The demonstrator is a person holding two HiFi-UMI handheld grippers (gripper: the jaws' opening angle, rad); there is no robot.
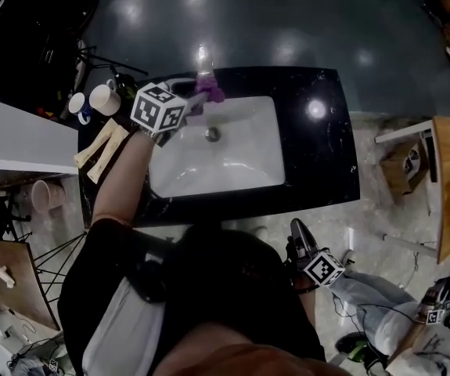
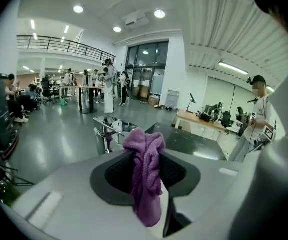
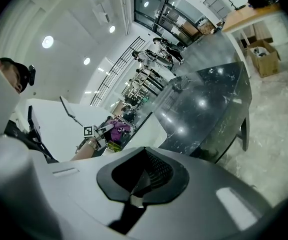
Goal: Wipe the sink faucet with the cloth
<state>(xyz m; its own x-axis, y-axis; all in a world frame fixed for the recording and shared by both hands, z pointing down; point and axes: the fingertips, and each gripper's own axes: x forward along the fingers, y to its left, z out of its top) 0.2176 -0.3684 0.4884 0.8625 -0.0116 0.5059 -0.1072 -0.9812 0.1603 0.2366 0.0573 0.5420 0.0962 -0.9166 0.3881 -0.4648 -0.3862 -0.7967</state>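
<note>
Dark clothing on the person's torso (image 1: 209,288) fills the 6 o'clock edge of the head view, right under the camera. Beyond it lies the black stone counter (image 1: 318,155), glossy with lamp reflections. Set into it is the white rectangular sink basin (image 1: 240,147).

From 8 o'clock a bare forearm reaches across the basin's corner to the left gripper (image 1: 201,99). Its marker cube sits over the basin's 10 o'clock corner and it points toward 2 o'clock. In the left gripper view its jaws (image 2: 145,159) are clamped on the purple cloth (image 2: 145,174). The fleecy cloth bunches above the pads and hangs in a fold below them.

The right gripper (image 1: 299,229) is held off the counter at 5 o'clock, beside the person's hip and well apart from the sink. Its jaws (image 3: 145,160) are pressed together with nothing between them.

In the head view the cloth (image 1: 211,92) is at the basin's 12 o'clock rim, just beside the base of the chrome faucet (image 1: 203,59). I cannot tell whether the two touch.

Two mugs (image 1: 104,99) stand at 9 o'clock on the counter's end. Pale tan strips (image 1: 103,151) lie below them. The round drain (image 1: 213,134) sits in the basin floor near 12 o'clock.
</note>
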